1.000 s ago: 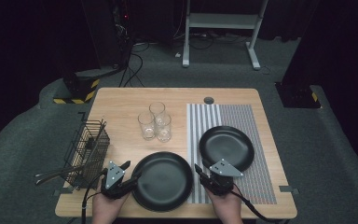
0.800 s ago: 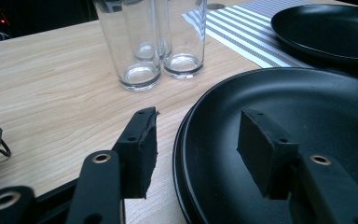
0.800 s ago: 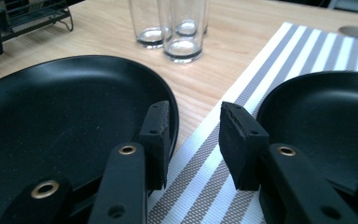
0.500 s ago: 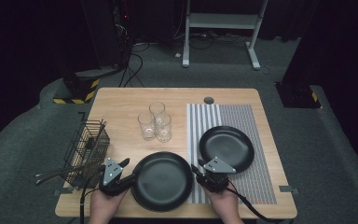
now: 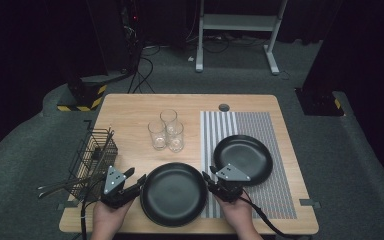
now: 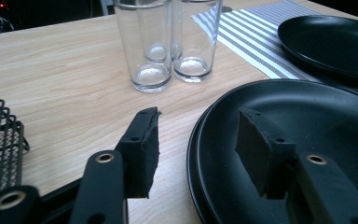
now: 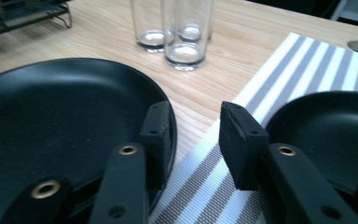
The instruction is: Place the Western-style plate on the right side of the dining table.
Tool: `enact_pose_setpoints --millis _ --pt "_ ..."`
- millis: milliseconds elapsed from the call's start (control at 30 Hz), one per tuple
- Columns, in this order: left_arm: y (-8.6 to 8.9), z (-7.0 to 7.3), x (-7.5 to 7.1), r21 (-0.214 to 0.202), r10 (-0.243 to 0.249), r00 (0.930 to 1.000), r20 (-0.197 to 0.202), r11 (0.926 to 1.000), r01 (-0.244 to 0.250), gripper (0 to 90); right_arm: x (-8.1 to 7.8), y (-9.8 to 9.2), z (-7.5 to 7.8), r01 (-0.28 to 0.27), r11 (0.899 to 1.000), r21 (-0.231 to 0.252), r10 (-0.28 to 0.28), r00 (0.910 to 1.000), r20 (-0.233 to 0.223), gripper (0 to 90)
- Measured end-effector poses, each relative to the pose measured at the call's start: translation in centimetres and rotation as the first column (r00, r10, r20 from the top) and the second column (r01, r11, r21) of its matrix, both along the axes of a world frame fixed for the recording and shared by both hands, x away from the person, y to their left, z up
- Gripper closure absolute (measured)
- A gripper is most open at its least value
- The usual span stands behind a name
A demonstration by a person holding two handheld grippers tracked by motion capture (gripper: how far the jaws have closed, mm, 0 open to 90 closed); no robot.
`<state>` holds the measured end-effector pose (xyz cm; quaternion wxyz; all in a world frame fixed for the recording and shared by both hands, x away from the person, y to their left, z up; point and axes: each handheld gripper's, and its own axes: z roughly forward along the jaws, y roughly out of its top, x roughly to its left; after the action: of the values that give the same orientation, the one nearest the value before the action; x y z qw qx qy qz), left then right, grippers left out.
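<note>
The near black plate (image 5: pixel 174 193) lies at the six o'clock edge of the wooden table (image 5: pixel 130 115), its right rim just overlapping the striped placemat (image 5: pixel 252 125). It is flanked by both grippers: the left gripper (image 5: pixel 139 183) at its nine o'clock rim, the right gripper (image 5: pixel 208 179) at its three o'clock rim.

In the left gripper view the jaws stand apart astride the rim, one over the wood, one over the plate's inside; they have just been closing, with the rim between them, but the pads are not yet pressed on it. In the right gripper view the jaws are likewise parted, one inside the rim, the other over the placemat, nothing clamped.

The step in hand is judged to be a two-sided grasp for lifting. Both pads should be seated squarely on the rim before any lift, and the plate should be raised level, with the second black plate (image 5: pixel 244 159) at two o'clock and the three glasses (image 5: pixel 166 131) at twelve o'clock kept clear.
</note>
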<state>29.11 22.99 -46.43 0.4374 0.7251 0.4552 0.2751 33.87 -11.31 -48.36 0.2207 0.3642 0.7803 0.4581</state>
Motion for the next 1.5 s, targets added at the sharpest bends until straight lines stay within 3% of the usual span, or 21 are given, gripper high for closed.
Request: enact_pose_setpoints --millis 100,200,300,600,733,1500 --pt "0.0 0.2 0.0 0.024 0.026 0.9997 0.003 0.9994 -0.026 48.4 -0.3 -0.3 -0.3 0.017 1.0 0.016 -0.017 0.9999 0.002 62.0" --pt "-0.2 0.5 0.0 0.042 0.032 0.9995 0.005 0.9986 -0.032 46.3 -0.6 -0.4 -0.5 0.018 1.0 0.001 -0.018 0.9997 0.02 61.0" --pt "-0.2 0.8 0.0 0.051 0.031 0.9994 0.012 0.9982 -0.032 44.5 -0.6 -0.7 -0.6 0.023 1.0 0.011 -0.024 0.9997 0.01 59.1" --pt "-0.1 1.6 0.1 0.024 0.015 0.9992 0.036 0.9996 -0.016 42.4 -0.8 -1.3 -1.1 0.023 1.0 0.02 -0.023 0.9997 -0.01 55.2" --pt "-0.1 2.0 0.2 0.035 0.016 0.9987 0.049 0.9992 -0.018 42.4 -0.7 -1.6 -1.2 0.028 0.999 0.035 -0.027 0.9994 -0.02 53.0" --pt "0.1 4.4 0.6 0.008 0.025 0.9932 0.114 0.9996 -0.026 39.7 -1.0 -2.2 -1.3 0.01 0.998 0.065 -0.009 0.9998 -0.018 45.5"
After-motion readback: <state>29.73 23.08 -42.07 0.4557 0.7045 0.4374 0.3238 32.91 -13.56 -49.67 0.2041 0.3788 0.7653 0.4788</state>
